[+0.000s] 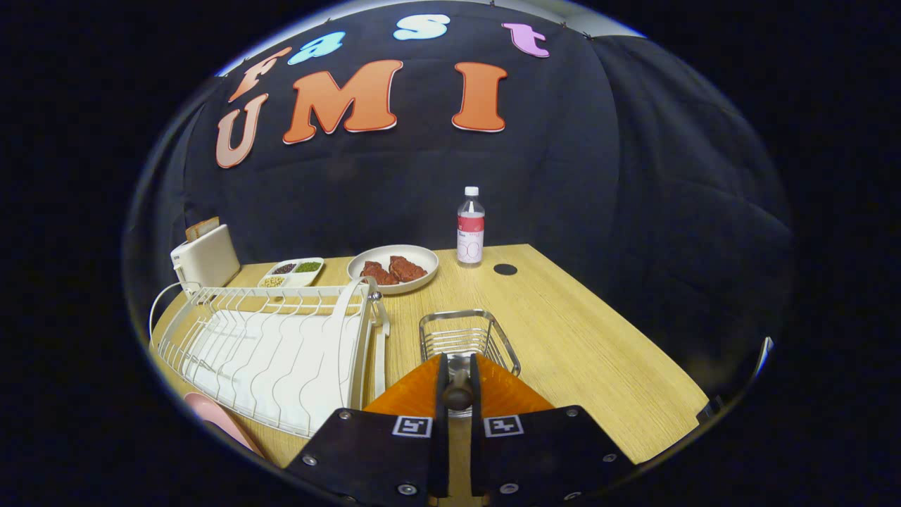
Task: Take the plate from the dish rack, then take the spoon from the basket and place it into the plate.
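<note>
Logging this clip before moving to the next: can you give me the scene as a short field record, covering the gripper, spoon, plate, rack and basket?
gripper: gripper fingers closed on a dark spoon handle
spoon: held between the fingers, above the wire basket
pink plate: pink plate on the table beside the near edge of the dish rack, partly cut off
dish rack: white, no dishes in it
table: wooden table
background: toaster, seasoning tray, plate of meat, water bottle
</note>
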Demonstrator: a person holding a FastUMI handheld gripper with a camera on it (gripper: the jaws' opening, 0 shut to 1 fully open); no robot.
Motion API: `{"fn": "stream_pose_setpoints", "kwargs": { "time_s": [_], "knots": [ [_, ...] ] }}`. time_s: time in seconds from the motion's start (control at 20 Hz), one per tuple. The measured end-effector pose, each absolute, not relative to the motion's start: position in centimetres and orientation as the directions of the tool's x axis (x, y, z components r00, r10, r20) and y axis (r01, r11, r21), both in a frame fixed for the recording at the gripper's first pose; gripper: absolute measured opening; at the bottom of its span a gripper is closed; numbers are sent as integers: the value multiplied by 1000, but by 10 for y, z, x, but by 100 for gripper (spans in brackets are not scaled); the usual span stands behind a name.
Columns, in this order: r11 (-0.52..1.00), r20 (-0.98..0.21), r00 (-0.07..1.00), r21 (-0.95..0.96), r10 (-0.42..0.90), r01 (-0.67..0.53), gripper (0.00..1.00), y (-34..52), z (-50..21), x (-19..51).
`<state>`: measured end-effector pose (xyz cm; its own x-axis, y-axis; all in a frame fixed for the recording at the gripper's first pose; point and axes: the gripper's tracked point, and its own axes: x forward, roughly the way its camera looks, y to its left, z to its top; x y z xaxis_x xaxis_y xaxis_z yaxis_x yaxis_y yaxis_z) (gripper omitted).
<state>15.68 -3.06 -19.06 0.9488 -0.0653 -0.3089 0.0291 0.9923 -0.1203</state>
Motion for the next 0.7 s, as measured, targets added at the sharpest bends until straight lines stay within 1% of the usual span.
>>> {"fn": "stream_pose_setpoints", "kwargs": {
  "time_s": [0.1, 0.15, 0.4, 0.7],
  "knots": [
    [991, -302, 950, -123, -78, 43, 6, -36, -189, 157],
    [991, -297, 951, -122, -82, 47, 6, -39, -187, 157],
    [993, -275, 958, -111, -78, 49, 5, -39, -164, 146],
    [989, -204, 976, -137, -77, 49, 5, -28, -118, 110]
  ]
}}
